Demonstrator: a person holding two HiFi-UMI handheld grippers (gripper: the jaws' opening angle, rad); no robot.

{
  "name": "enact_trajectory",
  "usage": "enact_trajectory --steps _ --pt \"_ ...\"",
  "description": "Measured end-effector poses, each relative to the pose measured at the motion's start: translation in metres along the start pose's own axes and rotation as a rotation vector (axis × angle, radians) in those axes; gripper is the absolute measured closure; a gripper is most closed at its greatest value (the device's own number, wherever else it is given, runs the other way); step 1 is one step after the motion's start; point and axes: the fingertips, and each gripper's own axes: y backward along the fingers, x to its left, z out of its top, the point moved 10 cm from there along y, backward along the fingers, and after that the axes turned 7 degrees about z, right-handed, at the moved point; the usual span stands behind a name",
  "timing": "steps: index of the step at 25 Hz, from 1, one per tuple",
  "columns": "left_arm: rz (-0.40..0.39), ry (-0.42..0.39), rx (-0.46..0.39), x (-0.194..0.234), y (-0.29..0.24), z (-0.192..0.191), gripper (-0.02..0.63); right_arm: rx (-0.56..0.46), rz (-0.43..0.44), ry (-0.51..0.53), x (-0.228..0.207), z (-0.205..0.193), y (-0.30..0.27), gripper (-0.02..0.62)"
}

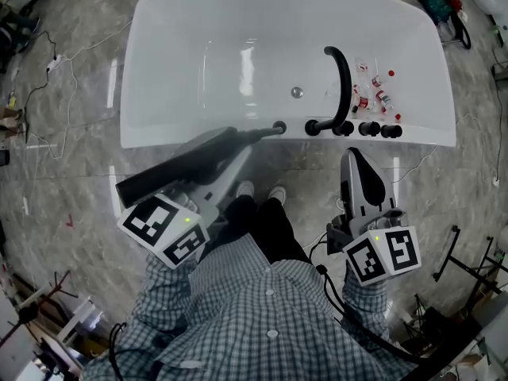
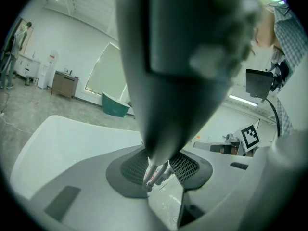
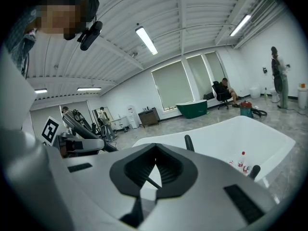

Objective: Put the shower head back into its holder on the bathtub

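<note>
The dark grey shower head (image 1: 186, 165) lies slantwise in my left gripper (image 1: 228, 155), which is shut on it. Its narrow end reaches the black holder (image 1: 279, 127) on the near rim of the white bathtub (image 1: 198, 62); I cannot tell whether it is seated. In the left gripper view the shower head (image 2: 183, 57) fills the upper middle between the jaws of the left gripper (image 2: 163, 165). My right gripper (image 1: 354, 161) hangs shut and empty in front of the tub, right of the taps; the right gripper (image 3: 149, 177) shows its pads touching.
A black curved spout (image 1: 343, 82) and black knobs (image 1: 379, 130) stand on the rim right of the holder. Several small bottles (image 1: 378, 94) lie inside the tub at the right. Cables (image 1: 55, 62) trail over the marble floor at the left. My shoes (image 1: 262, 190) stand near the tub.
</note>
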Motion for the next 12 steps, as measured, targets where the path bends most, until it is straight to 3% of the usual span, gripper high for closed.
enact_trajectory --steps 12 --pt "0.005 0.020 0.018 0.005 0.005 -0.011 0.466 0.011 0.002 -0.012 0.007 -0.006 -0.001 0.588"
